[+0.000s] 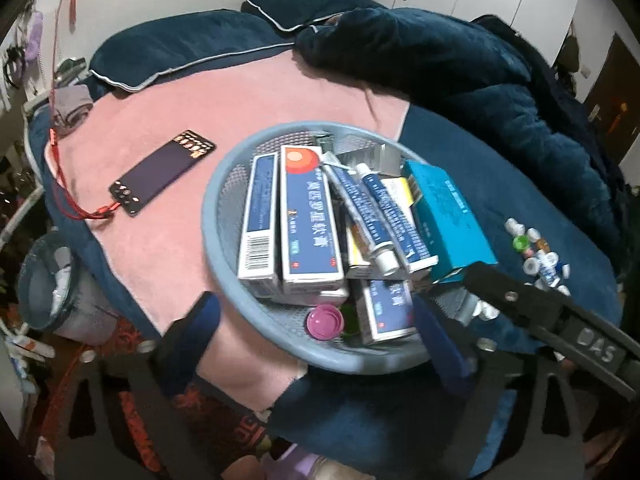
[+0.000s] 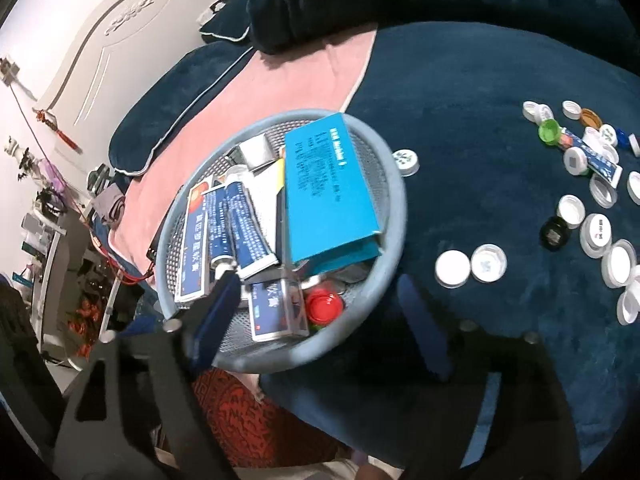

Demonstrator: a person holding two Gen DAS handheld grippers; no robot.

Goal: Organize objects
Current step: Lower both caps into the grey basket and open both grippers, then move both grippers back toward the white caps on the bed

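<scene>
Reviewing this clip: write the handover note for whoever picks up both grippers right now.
Left gripper: open, straddling the near rim of the round grey-blue mesh basket; holds nothing.
Right gripper: open, over the same rim, empty.
Done: blue-and-white medicine boxes, ointment tubes and teal box lie in the basket.
Left: scattered white bottle caps remain on the dark blue blanket.

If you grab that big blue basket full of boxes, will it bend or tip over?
The basket looks like stiff mesh, so probably no bending. It's piled high with boxes and tubes, so lifting one side could spill them.
</scene>
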